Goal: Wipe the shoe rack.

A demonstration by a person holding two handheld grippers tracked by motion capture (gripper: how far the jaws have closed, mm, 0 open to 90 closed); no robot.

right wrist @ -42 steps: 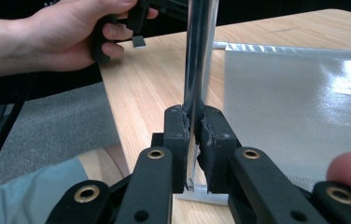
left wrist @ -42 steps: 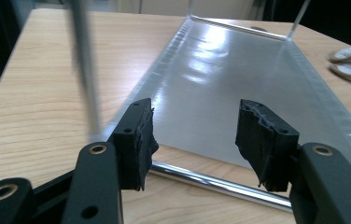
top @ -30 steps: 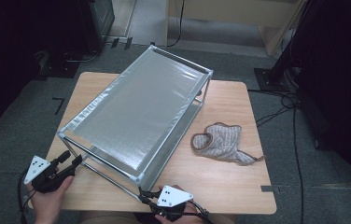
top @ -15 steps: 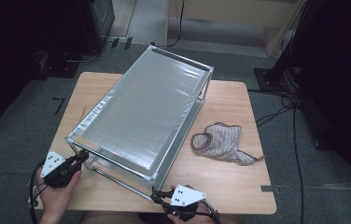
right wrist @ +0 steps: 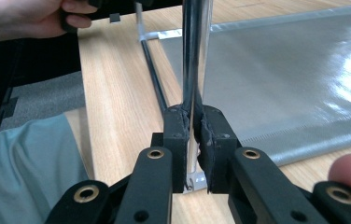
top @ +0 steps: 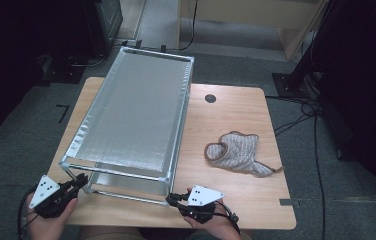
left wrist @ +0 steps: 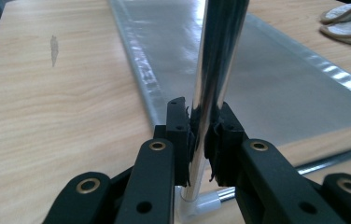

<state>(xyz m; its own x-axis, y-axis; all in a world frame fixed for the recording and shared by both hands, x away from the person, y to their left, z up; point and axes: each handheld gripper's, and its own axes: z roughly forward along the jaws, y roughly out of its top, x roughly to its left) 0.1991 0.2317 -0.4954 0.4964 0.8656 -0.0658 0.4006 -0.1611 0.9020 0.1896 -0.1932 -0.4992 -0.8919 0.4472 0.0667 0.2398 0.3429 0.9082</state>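
left gripper [left wrist: 200, 135]: my jaws clenched on near-left chrome leg [left wrist: 213, 70] of rack [top: 141, 115], just closed on it
right gripper [right wrist: 193, 133]: clamped on near-right leg [right wrist: 194, 51]
why: two near corners gripped, likely to shift rack squarely
rack: left half of table [top: 236, 190]
high view extra: slipper [top: 238, 152] lying right of rack
gripper views extra: pads touching legs

One rack [top: 136, 115], one slipper [top: 238, 152], two grippers — left [top: 80, 181], right [top: 172, 199].

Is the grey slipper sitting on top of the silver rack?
No, the grey slipper lies on the wooden table, beside the silver rack and apart from it.
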